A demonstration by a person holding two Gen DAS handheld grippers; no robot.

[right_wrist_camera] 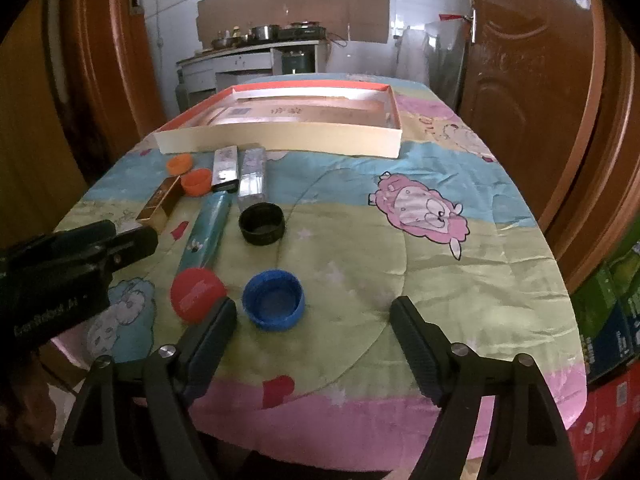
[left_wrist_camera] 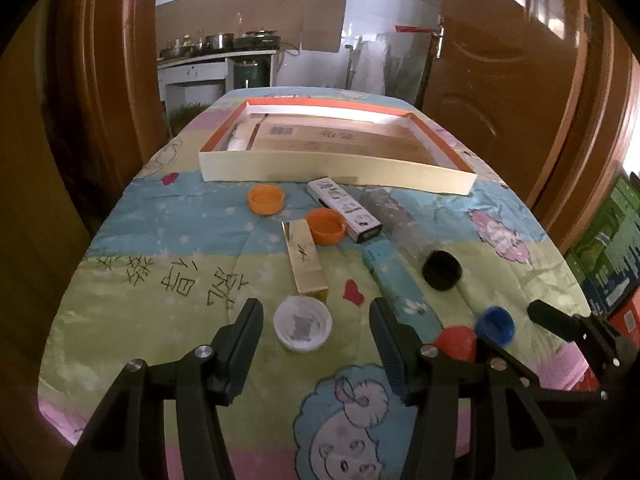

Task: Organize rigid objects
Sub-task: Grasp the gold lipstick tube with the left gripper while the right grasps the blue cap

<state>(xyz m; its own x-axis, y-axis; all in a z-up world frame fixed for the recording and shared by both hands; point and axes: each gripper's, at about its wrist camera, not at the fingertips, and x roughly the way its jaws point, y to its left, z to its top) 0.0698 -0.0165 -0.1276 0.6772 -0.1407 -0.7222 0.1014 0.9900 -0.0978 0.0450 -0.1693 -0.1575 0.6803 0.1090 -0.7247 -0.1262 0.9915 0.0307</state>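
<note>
Loose caps and small boxes lie on a cartoon-print cloth before a shallow tray (left_wrist_camera: 320, 166) with an orange rim. My left gripper (left_wrist_camera: 316, 316) is open around a white cap (left_wrist_camera: 303, 328). Ahead lie a gold box (left_wrist_camera: 305, 258), two orange caps (left_wrist_camera: 266, 199) (left_wrist_camera: 328, 226), a white patterned box (left_wrist_camera: 344, 209), a silver box (left_wrist_camera: 394, 214), a teal box (left_wrist_camera: 396, 280) and a black cap (left_wrist_camera: 442, 270). My right gripper (right_wrist_camera: 314, 312) is open just right of a blue cap (right_wrist_camera: 274, 298), with a red cap (right_wrist_camera: 196, 290) by its left finger.
The tray (right_wrist_camera: 280, 138) holds flat printed paper. The cloth-covered table (right_wrist_camera: 460, 280) drops off at its near and side edges. Brown wooden doors (left_wrist_camera: 512, 80) flank it, with coloured cartons (right_wrist_camera: 612, 320) at the right. The left gripper's body (right_wrist_camera: 60, 272) juts in at the left.
</note>
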